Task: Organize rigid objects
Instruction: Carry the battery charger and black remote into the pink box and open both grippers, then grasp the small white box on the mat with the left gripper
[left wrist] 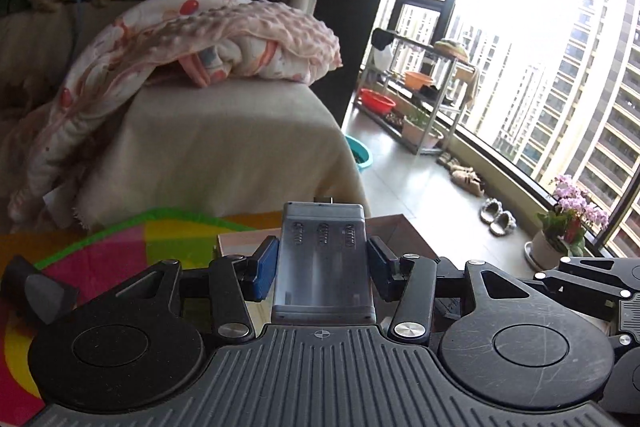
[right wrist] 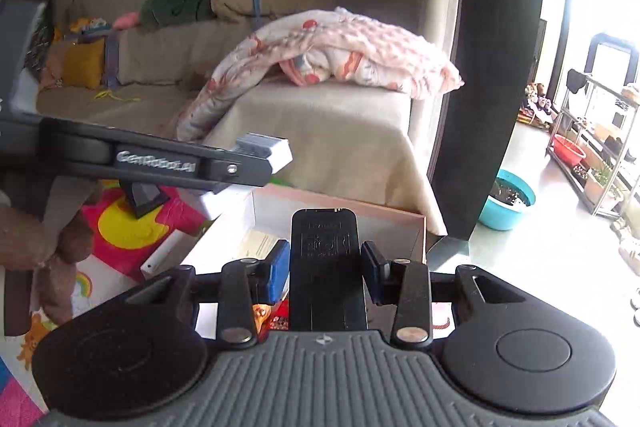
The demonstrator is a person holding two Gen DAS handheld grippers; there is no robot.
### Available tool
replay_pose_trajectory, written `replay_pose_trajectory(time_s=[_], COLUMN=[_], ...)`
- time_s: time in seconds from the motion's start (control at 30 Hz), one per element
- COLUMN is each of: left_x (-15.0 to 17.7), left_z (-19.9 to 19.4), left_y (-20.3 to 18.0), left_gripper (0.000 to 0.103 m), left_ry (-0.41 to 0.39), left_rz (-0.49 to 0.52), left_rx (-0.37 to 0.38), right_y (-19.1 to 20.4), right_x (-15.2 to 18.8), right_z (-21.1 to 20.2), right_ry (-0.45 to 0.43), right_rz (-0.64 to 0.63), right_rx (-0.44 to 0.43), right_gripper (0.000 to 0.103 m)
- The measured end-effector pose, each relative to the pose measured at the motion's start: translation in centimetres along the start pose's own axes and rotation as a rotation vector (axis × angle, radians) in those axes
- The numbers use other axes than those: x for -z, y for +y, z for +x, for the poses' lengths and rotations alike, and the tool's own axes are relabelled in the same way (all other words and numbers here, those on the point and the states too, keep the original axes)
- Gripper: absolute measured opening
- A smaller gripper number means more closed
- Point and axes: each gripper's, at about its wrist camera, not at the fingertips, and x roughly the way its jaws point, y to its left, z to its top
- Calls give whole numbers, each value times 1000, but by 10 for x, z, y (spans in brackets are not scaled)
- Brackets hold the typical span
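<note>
The left claw point(left wrist: 323, 265) is closed on a grey battery case point(left wrist: 323, 259), its blue pads pressed to the case's long sides. The case points straight ahead along the fingers, open face up, showing three coil springs at the far end; it is translucent plastic, boxy. The right claw point(right wrist: 326, 265) clamps a black cover point(right wrist: 327, 267), flat, rigid and embossed, likewise lying lengthwise. Both are held above an open cardboard box point(right wrist: 344, 215), just before the cloth-draped sofa point(right wrist: 340, 131).

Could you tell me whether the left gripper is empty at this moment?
No, the left gripper has its jaws closed on a grey battery case with three spring slots facing up.
</note>
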Motion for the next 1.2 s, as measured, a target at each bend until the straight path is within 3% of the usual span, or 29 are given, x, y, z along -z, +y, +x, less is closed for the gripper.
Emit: replay_pose_trajectory(time_s=[0.23, 0.33, 0.47, 0.53, 0.6, 0.7, 0.9, 1.03, 1.2], left_x=[17, 17, 11, 8, 7, 9, 36, 52, 47], left_z=[31, 29, 10, -7, -26, -49, -58, -52, -27], left_y=[7, 5, 8, 14, 25, 50, 99, 94, 95], left_gripper=[53, 52, 52, 52, 52, 52, 51, 51, 51], left_ry=[77, 58, 1, -50, -97, -124, -26, 18, 13], left_rz=[45, 77, 59, 50, 36, -4, -145, -85, -83], left_rx=[-14, -27, 3, 4, -16, -78, -140, -110, -88], right_y=[8, 8, 9, 8, 7, 8, 27, 53, 67], right_x=[23, 30, 34, 38, 41, 51, 78, 95, 118], right_z=[40, 47, 38, 25, 11, -15, -47, -51, -45], right_ry=[84, 114, 74, 42, 7, -61, -101, -87, -1], right_rz=[-43, -46, -30, -25, -24, -19, -66, -166, -91], right_rx=[-15, -40, -27, -15, -6, -8, -29, -35, -121], right_gripper=[38, 39, 51, 51, 52, 62, 65, 65, 65])
